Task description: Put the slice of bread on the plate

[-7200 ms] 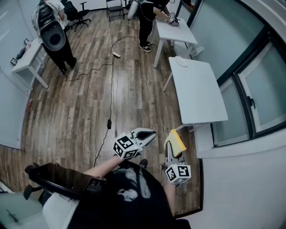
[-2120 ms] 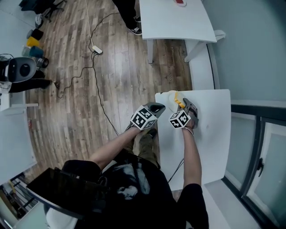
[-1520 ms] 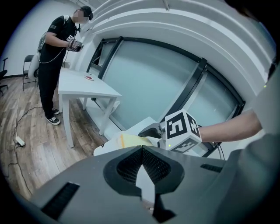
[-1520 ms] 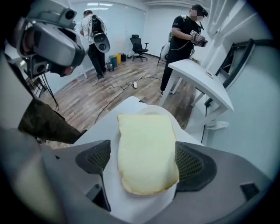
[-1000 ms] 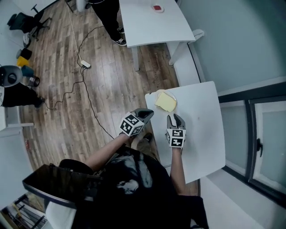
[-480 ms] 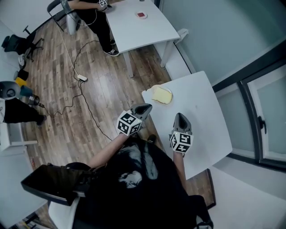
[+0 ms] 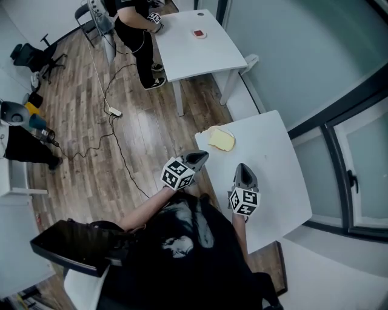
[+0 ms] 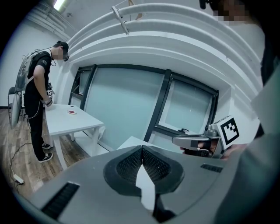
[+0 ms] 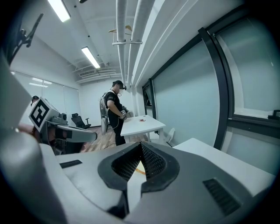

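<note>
Item one: left gripper point(image 7: 199, 158), jaws clenched tip to tip with nothing between them, which I hold at the near-left edge of the white worktop point(image 7: 276, 175). Item two: right gripper point(image 7: 243, 169), jaws likewise pressed together and empty, held above the worktop and pointing toward the far corner. Item three: slice of bread point(image 7: 222, 140), pale yellow, lying flat on a white plate point(image 7: 207, 131) at the worktop's far-left corner, well apart from both grippers. Item four: second white table point(image 7: 200, 51) beyond, carrying a small red object point(image 7: 199, 34). Item five: a person in dark clothes point(image 7: 132, 13) standing at that table. Item six: cable point(image 7: 115, 112) trailing over the wooden floor point(image 7: 79, 151).
</note>
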The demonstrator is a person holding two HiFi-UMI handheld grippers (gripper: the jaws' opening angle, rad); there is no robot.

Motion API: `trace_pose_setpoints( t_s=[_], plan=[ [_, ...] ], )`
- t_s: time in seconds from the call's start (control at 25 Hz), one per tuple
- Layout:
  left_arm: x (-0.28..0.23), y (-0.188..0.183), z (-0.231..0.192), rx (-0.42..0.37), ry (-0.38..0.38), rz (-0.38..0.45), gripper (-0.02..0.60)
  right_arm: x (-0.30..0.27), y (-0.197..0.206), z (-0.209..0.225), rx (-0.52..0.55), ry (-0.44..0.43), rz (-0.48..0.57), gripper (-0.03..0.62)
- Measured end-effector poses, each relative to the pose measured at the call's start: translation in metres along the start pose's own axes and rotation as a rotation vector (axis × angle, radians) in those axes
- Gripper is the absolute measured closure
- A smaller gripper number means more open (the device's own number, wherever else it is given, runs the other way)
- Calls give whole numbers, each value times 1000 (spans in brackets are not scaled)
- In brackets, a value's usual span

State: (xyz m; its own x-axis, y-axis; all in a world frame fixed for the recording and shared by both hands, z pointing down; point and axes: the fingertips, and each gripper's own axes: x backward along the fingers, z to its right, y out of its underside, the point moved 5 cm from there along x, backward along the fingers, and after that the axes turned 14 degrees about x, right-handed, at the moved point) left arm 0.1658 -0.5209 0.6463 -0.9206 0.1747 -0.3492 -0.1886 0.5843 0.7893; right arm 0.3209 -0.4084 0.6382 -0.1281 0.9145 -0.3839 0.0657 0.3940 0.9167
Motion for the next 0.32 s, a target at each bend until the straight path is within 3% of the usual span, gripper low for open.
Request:
trace_pose_setpoints(
  t_s=[0.32],
  plan=[
    [-2,4,-2,0,-1,-5,577,-4,6,-3,-19,-27,0,585]
  ],
)
